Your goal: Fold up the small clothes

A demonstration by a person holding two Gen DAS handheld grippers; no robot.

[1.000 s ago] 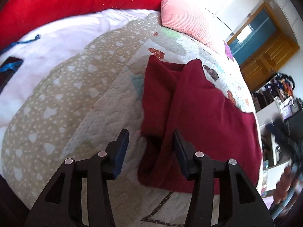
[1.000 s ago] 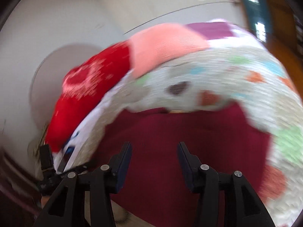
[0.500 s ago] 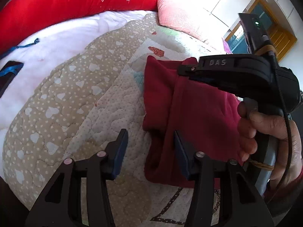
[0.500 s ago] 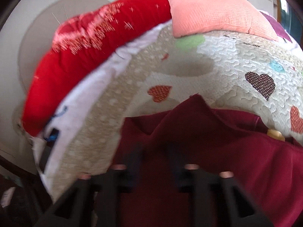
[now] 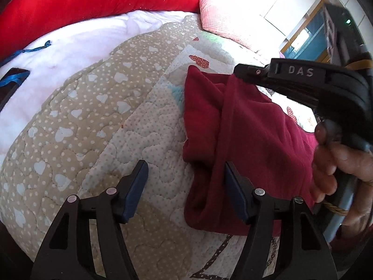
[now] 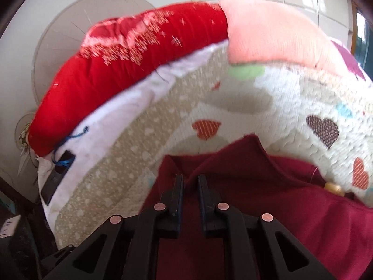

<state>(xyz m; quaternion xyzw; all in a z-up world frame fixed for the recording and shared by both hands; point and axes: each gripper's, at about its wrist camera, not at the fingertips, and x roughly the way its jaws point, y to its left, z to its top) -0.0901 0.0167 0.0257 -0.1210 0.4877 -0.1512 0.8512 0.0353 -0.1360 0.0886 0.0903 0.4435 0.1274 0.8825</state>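
Observation:
A dark red garment (image 5: pixel 256 140) lies partly folded on the heart-patterned quilt (image 5: pixel 93 116). My left gripper (image 5: pixel 185 165) hovers over its near left edge; the jaws are opening, the cloth's edge lies under the gap, and neither pad presses on it. A hand (image 5: pixel 333 163) holds my right gripper (image 5: pixel 291 79) at the garment's far corner. In the right wrist view the right gripper (image 6: pixel 190 177) has its jaws closing, nearly together, with a raised fold of the garment (image 6: pixel 244 163) pinched between them.
A red pillow (image 5: pixel 81 4) and a pink pillow (image 5: pixel 223 16) lie along the head of the bed, above a white sheet (image 5: pixel 70 46). A dark phone-like thing with blue cord (image 5: pixel 11 81) sits at the left edge. A small yellow item (image 6: pixel 333 187) peeks out beside the garment.
The right gripper swept in from the right over the garment and closed on its far corner, lifting that fold. The left gripper stayed in place while its jaws spread wider.

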